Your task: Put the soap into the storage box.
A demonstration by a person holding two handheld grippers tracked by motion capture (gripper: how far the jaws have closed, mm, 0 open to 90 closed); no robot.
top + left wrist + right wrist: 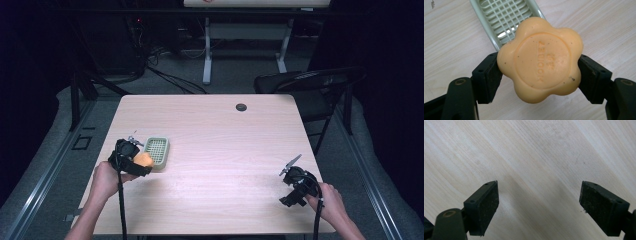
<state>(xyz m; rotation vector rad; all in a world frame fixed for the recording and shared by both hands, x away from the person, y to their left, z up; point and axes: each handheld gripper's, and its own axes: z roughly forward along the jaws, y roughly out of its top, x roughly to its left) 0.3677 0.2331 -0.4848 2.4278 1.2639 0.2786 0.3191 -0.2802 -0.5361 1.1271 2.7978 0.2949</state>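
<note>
The orange soap point(540, 60), a flower-shaped bar with a round stamped panel and raised lettering on its face, sits clamped between the two black pads of the left hand-held gripper point(539, 75). One pad presses the bar's edge on each side, and the stamped face looks toward that gripper's camera. A few dark specks dot its surface. In the high view the soap point(143, 159) shows as an orange spot at the front of the left hand-held gripper point(131, 156), which the person's left hand point(106, 181) holds above the desk's near left part.

Just beyond the held bar lies a pale green soap dish point(499, 15) with a slotted grid floor. In the left gripper view the soap overlaps the dish's near rim; whether they touch cannot be told. From above, the soap dish point(157, 151) lies flat on the desk point(220, 150), immediately past the jaws.

Well apart from the soap, at the desk's near right part, the right hand point(330, 202) holds the right hand-held gripper point(295, 182). Its jaws stand released, wide apart with nothing between them, and its own view looks past the pads point(485, 205) onto bare light wood grain.

Far ahead of both grippers, a small dark round cap point(241, 107) sits in the desk near its far edge. Beyond the desk's far right corner stands a black chair point(305, 82).
</note>
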